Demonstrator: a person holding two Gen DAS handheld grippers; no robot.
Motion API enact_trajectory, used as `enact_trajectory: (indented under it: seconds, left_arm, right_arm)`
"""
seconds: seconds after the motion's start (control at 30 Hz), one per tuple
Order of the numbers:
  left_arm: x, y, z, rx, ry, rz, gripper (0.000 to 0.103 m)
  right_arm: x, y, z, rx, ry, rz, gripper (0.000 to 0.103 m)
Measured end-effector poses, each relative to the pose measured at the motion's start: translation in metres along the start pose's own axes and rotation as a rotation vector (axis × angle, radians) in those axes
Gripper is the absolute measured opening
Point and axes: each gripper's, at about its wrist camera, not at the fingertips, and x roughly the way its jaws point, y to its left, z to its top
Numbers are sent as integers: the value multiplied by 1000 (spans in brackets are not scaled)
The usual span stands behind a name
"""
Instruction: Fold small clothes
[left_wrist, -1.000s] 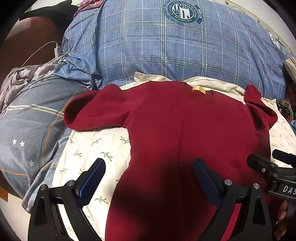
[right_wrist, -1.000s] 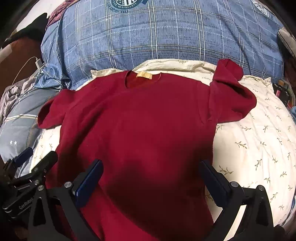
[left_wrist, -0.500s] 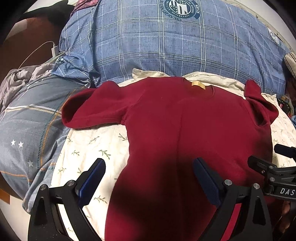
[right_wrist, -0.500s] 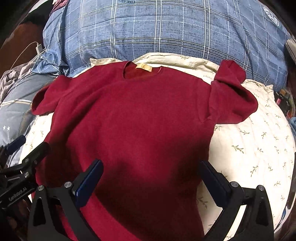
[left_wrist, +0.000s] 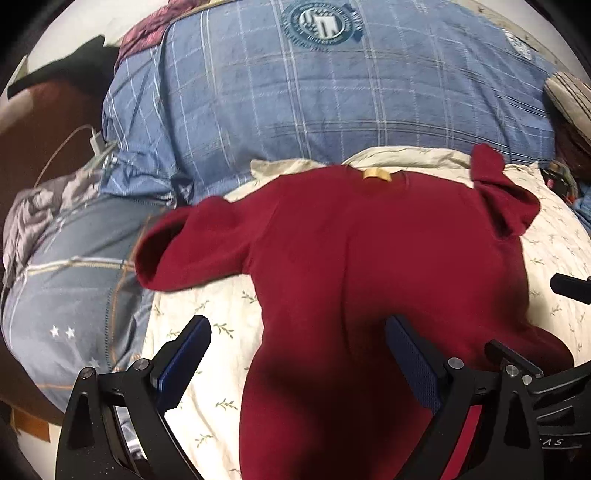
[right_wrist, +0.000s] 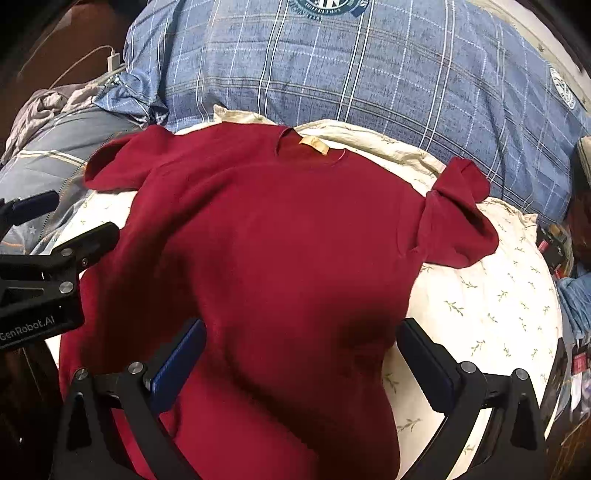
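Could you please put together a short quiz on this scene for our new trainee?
1. True or false: the left tongs are shut on the red shirt.
2. Which sleeve is crumpled: A the wearer-side one near the blue plaid quilt, at the right of the right wrist view, or B the other?
3. What lies directly under the shirt?

Key: 1 false, both tongs open. 2 A. 3 the floral cushion.

matt red cloth shirt (left_wrist: 369, 266); cotton floral sheet (left_wrist: 221, 354); textured blue fingers (left_wrist: 413, 365)

Home bedroom, blue plaid duvet (left_wrist: 332, 92), floral sheet (right_wrist: 498, 314), charger cable (left_wrist: 74, 136) beside bed
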Motion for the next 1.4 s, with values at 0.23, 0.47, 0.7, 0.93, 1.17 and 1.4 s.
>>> enact_trajectory:
  seconds: [0.23, 0.47, 0.7, 0.93, 1.17, 1.4]
  left_arm:
    - [-13, 5, -9, -72, -34, -74, 96]
    - [13, 11, -10, -155, 14, -143, 96]
    - [25, 18, -7, -179, -9, -115, 96]
    - [55, 20, 3, -240, 55, -138, 96]
    - [63, 6, 24, -121, 53, -60, 96]
    - [48, -7, 24, -79, -25, -105, 96]
  right_arm:
    - [-11, -35, -2, 145, -13, 53, 103]
    - [3, -53, -7, 185, -71, 68, 103]
    - [47, -69, -14, 280, 15, 125, 103]
    - [62, -66, -3, 270, 102, 108, 103]
    - [24, -59, 5, 285, 127, 52, 103]
    - [-22, -44, 12, 154, -27, -21, 103]
